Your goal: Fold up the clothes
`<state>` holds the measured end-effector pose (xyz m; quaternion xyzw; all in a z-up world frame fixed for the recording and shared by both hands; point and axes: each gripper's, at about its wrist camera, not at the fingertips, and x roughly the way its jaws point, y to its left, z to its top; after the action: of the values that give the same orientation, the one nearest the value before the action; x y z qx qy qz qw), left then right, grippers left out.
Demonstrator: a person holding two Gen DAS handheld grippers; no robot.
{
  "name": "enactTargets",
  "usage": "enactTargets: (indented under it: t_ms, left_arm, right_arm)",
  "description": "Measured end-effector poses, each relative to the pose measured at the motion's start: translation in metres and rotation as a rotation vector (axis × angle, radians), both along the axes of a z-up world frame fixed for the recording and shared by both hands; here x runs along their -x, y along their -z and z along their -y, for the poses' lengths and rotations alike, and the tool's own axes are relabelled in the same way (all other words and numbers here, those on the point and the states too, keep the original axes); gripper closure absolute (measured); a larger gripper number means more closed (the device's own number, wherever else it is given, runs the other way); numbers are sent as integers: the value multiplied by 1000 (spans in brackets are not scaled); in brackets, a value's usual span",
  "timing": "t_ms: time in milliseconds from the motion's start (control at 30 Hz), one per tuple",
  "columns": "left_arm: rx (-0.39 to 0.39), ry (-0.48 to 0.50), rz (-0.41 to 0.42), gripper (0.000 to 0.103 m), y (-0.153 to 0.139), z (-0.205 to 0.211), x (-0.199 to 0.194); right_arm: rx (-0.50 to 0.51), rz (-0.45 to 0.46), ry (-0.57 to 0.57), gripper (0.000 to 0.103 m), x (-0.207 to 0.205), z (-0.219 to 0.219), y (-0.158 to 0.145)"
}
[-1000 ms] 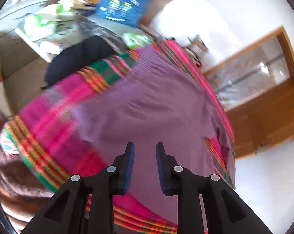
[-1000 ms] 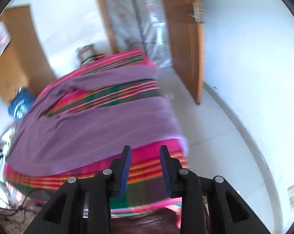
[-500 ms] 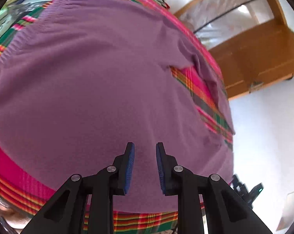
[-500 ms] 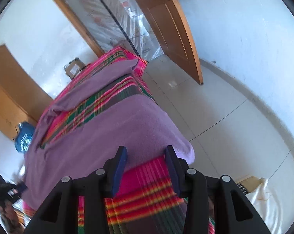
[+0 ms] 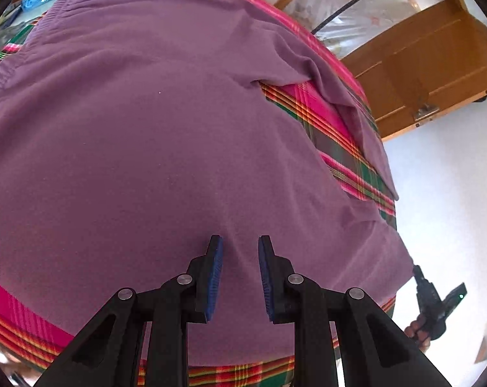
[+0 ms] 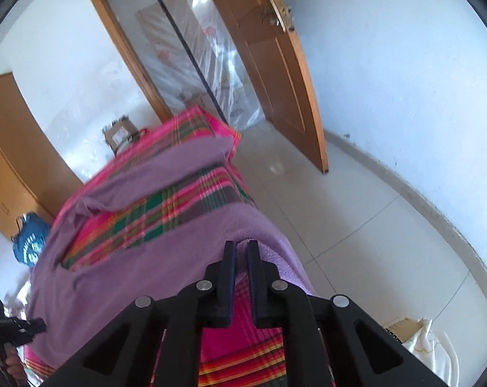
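Observation:
A purple sweater lies spread flat on a table covered with a pink plaid cloth. One sleeve runs along the far right edge. My left gripper hovers low over the sweater's body near its hem, open, with nothing between its fingers. In the right wrist view my right gripper is at the sweater's near hem corner. Its jaws are closing, almost together, with the purple hem edge pinched between them. The plaid cloth shows between sleeve and body.
A white tiled floor lies right of the table, with an open wooden door beyond. A blue bag sits past the far end, beside a cardboard box. A wooden cabinet stands behind. White fabric lies on the floor.
My left gripper swept from the table's side over onto the sweater's body. My right gripper's jaws went from wide apart to nearly together on the hem corner.

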<state>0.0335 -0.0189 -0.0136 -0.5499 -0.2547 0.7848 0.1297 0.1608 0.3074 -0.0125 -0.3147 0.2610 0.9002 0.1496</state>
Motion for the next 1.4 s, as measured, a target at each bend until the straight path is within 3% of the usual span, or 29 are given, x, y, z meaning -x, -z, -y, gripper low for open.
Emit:
enactTargets:
  t_ms: [267, 567, 700, 767, 833, 900, 1100, 1267, 1333, 1400]
  left_arm:
    - [-8, 10, 3, 80, 0, 1, -1]
    - [-27, 14, 8, 80, 0, 7, -6]
    - [-27, 13, 9, 80, 0, 6, -5]
    - [-22, 14, 8, 80, 0, 6, -5]
    - [-24, 15, 10, 80, 0, 7, -5]
    - [-12, 23, 9, 80, -1, 6, -6]
    - [0, 54, 12, 77, -2, 4, -12]
    - [9, 62, 5, 77, -5, 5, -17]
    - [16, 74, -13, 77, -9, 0, -20]
    - [13, 86, -34, 77, -13, -5, -22]
  right_arm:
    - [-37, -29, 57, 96, -27, 5, -35]
    - [19, 101, 131, 96, -45, 0, 12]
    - [39, 97, 152, 96, -53, -3, 18]
    - [27, 117, 171, 102, -54, -5, 19]
    - [-12, 139, 240, 102, -61, -8, 16]
    - [19, 108, 226, 102, -67, -12, 12]
    - [-141, 47, 119, 101, -70, 18, -38]
    - [-274, 29, 183, 101, -104, 10, -92]
    - [-286, -6, 181, 99, -120, 6, -112]
    - [-275, -19, 126, 90, -131, 7, -121]
